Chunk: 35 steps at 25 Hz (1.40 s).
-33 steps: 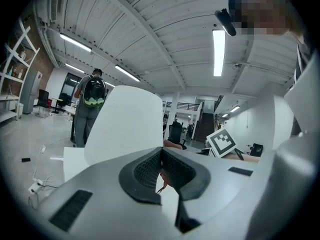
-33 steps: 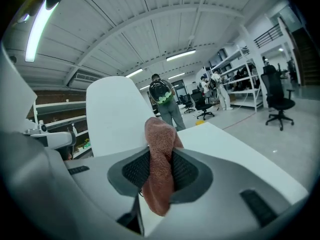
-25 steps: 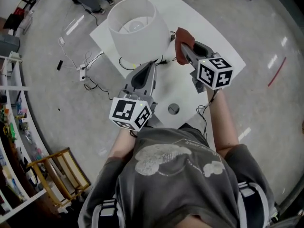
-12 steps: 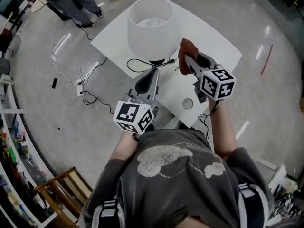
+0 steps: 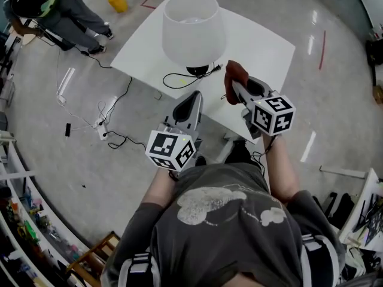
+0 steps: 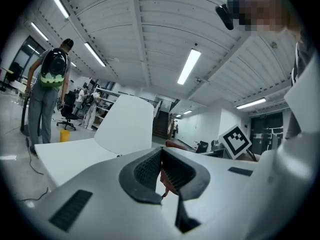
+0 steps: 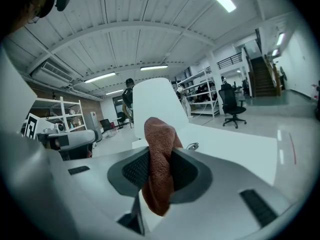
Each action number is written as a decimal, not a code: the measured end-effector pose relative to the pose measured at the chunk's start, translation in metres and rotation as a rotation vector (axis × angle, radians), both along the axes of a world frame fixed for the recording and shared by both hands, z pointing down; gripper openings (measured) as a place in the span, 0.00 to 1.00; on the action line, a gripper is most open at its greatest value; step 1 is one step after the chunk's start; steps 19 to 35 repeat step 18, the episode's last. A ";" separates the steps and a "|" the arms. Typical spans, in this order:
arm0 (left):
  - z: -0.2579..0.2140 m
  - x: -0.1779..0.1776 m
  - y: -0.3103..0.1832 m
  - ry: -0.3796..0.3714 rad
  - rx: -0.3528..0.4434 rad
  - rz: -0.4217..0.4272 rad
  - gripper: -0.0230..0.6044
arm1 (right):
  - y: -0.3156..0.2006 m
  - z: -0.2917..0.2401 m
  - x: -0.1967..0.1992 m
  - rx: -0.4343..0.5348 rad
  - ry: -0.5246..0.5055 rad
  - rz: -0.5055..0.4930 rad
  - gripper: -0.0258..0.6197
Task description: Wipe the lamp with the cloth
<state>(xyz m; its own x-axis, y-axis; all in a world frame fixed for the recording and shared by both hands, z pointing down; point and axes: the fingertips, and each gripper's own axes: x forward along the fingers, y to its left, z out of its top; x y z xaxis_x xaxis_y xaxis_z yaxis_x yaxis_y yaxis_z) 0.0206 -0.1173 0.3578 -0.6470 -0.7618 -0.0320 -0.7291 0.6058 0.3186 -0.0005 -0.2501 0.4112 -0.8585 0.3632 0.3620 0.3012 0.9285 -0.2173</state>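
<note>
A lamp with a white shade (image 5: 192, 28) stands on the white table (image 5: 257, 43), its black base (image 5: 199, 70) under the shade. The shade also shows in the left gripper view (image 6: 125, 126) and the right gripper view (image 7: 155, 104). My right gripper (image 5: 234, 84) is shut on a reddish-brown cloth (image 5: 234, 75), held to the right of the lamp base and apart from the shade. The cloth (image 7: 160, 169) sticks up between the jaws in the right gripper view. My left gripper (image 5: 192, 99) is shut with nothing in it, near the table's front edge.
A black cord (image 5: 179, 79) runs from the lamp base across the table. Cables and a power strip (image 5: 102, 121) lie on the floor to the left. A person (image 5: 48, 11) stands at the far left, with a yellow bucket (image 5: 117, 1) nearby.
The head view has pulled back from the table, so the lamp sits farther up the frame. Both grippers keep their hold and relative places near the table's front.
</note>
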 end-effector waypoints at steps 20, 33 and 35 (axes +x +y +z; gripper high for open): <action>-0.008 0.039 0.019 -0.002 -0.012 0.034 0.05 | 0.003 -0.007 0.065 0.012 0.046 0.057 0.18; -0.008 0.039 0.019 -0.002 -0.012 0.034 0.05 | 0.003 -0.007 0.065 0.012 0.046 0.057 0.18; -0.008 0.039 0.019 -0.002 -0.012 0.034 0.05 | 0.003 -0.007 0.065 0.012 0.046 0.057 0.18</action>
